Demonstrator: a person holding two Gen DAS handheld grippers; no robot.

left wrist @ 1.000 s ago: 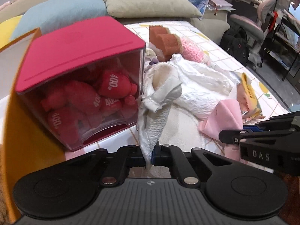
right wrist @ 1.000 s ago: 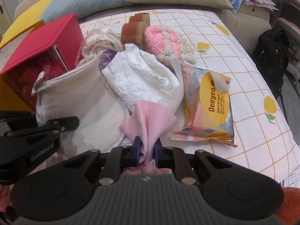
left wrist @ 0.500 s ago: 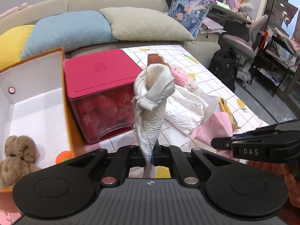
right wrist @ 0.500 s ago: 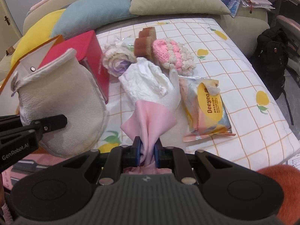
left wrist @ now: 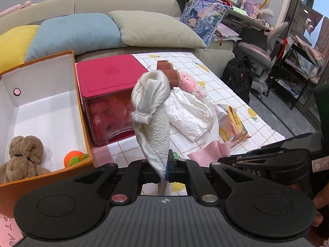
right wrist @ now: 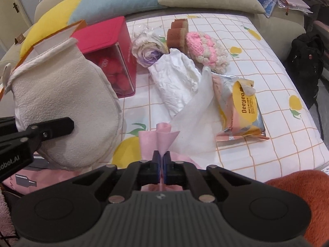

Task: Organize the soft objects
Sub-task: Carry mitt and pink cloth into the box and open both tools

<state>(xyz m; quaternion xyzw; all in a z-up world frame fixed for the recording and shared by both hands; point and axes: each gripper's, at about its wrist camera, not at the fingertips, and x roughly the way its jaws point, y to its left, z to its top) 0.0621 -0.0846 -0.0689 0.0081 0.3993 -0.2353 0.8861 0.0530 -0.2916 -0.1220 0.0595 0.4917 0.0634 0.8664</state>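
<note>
My left gripper (left wrist: 165,167) is shut on a cream bath mitt (left wrist: 153,113) and holds it up above the table's front edge; the mitt also shows in the right wrist view (right wrist: 63,107). My right gripper (right wrist: 161,164) is shut on a pink cloth (right wrist: 159,142), lifted off the table, with a thin white sheet (right wrist: 193,127) trailing beside it. An open orange box (left wrist: 43,111) stands at the left with a brown plush toy (left wrist: 22,158) and an orange crochet ball (left wrist: 74,158) inside. The right gripper (left wrist: 267,164) shows at the right of the left wrist view.
On the tablecloth (right wrist: 267,94) lie a red-lidded clear box of red plush (left wrist: 111,100), a white crumpled cloth (right wrist: 174,82), a pink crochet piece (right wrist: 205,49), brown sponge cakes (right wrist: 177,34), a fabric rose (right wrist: 147,50) and a yellow wipes pack (right wrist: 244,111). Sofa cushions stand behind.
Both grippers have pulled back and up from the pile. The mitt and the pink cloth have lifted off the table. The orange box has come into the left view.
</note>
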